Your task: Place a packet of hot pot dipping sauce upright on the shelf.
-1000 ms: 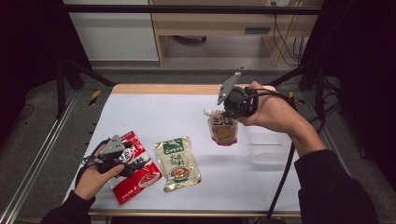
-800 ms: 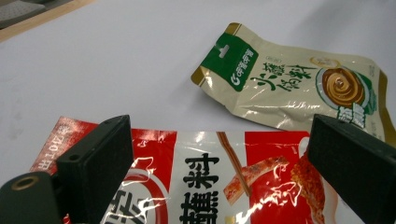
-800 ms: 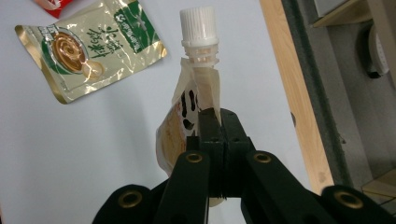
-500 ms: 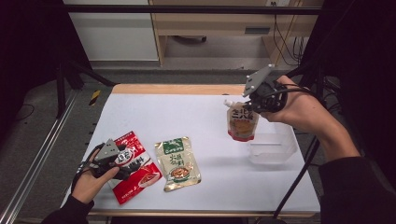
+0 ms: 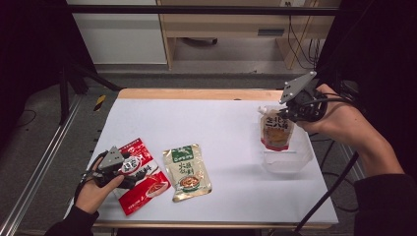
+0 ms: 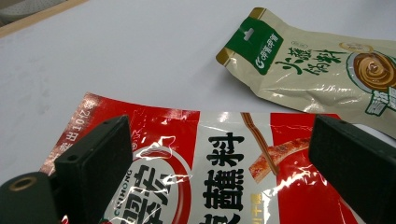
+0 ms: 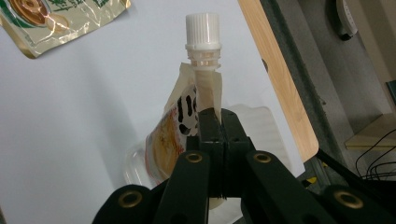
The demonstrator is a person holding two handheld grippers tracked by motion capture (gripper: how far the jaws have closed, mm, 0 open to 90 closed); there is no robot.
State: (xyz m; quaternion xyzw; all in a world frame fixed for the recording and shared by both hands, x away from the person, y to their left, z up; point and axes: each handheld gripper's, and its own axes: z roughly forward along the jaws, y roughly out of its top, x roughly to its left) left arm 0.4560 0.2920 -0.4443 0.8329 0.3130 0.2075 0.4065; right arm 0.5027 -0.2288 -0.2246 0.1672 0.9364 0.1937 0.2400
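- Setting: a white counter with a wooden far edge, in a dim room; pale cabinets and loose cables stand beyond it.
- Right jaws: pressed together on the upper seam of a spouted sauce pouch. In the right gripper view the pouch hangs below my jaws, and its white screw cap stands clear above them.
- Position of the pouch: held off the counter, directly over a clear plastic container at the right side. I cannot tell whether its bottom edge touches the container.
- Step in hand, as I judge it: carrying the pouch to the container, with the drop not yet made.
- Next move, as I judge it: lower the pouch until it sits inside the container walls, then part the jaws; the limp body may fold or catch on the rim, so a straight descent matters.
- Left jaws: standing apart, gripping nothing, hovering low over a red dipping-sauce packet. In the left gripper view the packet lies flat between and beneath the two black jaws.
- Remaining item: a green-and-beige hot-pot sauce packet lies flat just beside the red one, near the left jaws.
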